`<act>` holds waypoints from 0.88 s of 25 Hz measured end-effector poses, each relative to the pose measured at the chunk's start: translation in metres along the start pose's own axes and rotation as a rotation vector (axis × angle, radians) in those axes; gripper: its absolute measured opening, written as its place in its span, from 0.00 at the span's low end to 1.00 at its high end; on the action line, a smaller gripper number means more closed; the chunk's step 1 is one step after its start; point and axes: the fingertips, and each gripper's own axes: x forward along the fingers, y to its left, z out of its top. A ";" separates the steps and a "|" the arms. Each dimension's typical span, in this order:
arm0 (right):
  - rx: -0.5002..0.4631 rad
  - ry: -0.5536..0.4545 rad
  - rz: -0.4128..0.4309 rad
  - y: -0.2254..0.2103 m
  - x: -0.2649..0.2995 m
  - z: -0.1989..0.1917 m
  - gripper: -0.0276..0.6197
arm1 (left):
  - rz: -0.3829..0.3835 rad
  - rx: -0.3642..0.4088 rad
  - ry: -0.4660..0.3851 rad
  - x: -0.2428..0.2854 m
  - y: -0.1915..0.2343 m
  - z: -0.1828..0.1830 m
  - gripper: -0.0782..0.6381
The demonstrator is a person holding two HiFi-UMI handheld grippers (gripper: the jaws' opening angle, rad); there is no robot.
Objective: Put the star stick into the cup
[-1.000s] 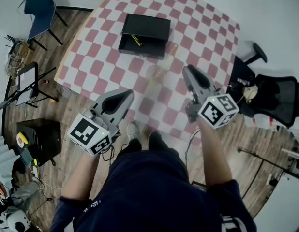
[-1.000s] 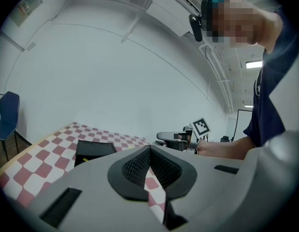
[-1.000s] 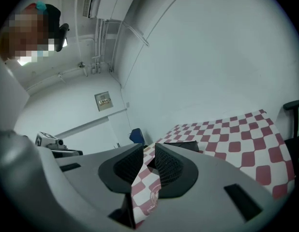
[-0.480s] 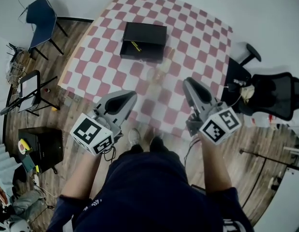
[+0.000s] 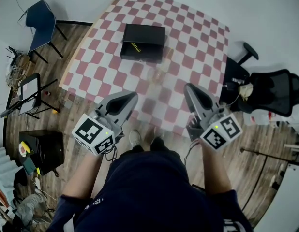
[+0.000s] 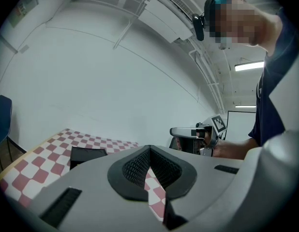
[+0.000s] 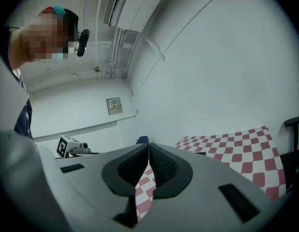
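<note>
A thin yellow star stick (image 5: 135, 47) lies inside an open black box (image 5: 142, 42) on the checkered table (image 5: 198, 42). A clear cup (image 5: 156, 75) stands on the cloth nearer to me, between the box and the grippers. My left gripper (image 5: 132, 96) hovers over the table's near edge, shut and empty; its own view shows the jaws (image 6: 149, 150) meeting at the tips. My right gripper (image 5: 189, 87) hangs level with it to the right. Its jaws (image 7: 148, 147) are closing, tips all but touching, with nothing between them.
The black box (image 6: 86, 154) also shows low left in the left gripper view. A blue chair (image 5: 39, 13) stands left of the table and a black office chair (image 5: 275, 93) to its right. A black case (image 5: 43, 146) and a stand (image 5: 26, 88) are on the floor at left.
The head view has drifted, so the table sits lower in frame. Both grippers have drawn back slightly toward the person. Nothing was picked up or let go.
</note>
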 end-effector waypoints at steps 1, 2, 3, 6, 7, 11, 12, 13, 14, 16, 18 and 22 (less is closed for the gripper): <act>-0.001 0.002 0.003 0.002 -0.001 -0.001 0.08 | 0.000 -0.003 0.001 0.000 0.000 -0.001 0.15; -0.002 0.005 0.005 0.004 -0.001 -0.002 0.08 | 0.000 -0.005 0.002 -0.001 0.000 -0.002 0.15; -0.002 0.010 0.008 0.005 -0.001 -0.004 0.07 | -0.001 -0.008 0.002 -0.001 0.001 -0.004 0.15; 0.002 0.023 0.011 0.006 -0.003 -0.010 0.07 | -0.003 -0.013 0.005 0.001 0.002 -0.006 0.15; 0.006 0.027 0.010 0.006 -0.004 -0.012 0.07 | -0.004 -0.014 0.006 0.001 0.001 -0.007 0.15; 0.018 0.044 0.012 0.007 -0.006 -0.021 0.06 | -0.009 -0.018 0.012 0.004 0.001 -0.009 0.15; 0.019 0.048 0.013 0.007 -0.006 -0.023 0.06 | -0.011 -0.018 0.014 0.005 0.001 -0.010 0.15; 0.021 0.051 0.014 0.007 -0.005 -0.025 0.06 | -0.012 -0.018 0.015 0.006 0.001 -0.010 0.15; 0.022 0.052 0.016 0.007 -0.005 -0.026 0.06 | -0.014 -0.018 0.016 0.007 0.001 -0.011 0.15; 0.025 0.054 0.019 0.006 -0.005 -0.026 0.06 | -0.015 -0.018 0.019 0.010 0.000 -0.011 0.15; 0.026 0.056 0.022 0.005 -0.004 -0.026 0.06 | -0.015 -0.019 0.021 0.012 -0.001 -0.011 0.15; 0.026 0.060 0.024 0.003 -0.003 -0.026 0.06 | -0.013 -0.021 0.022 0.014 0.000 -0.011 0.15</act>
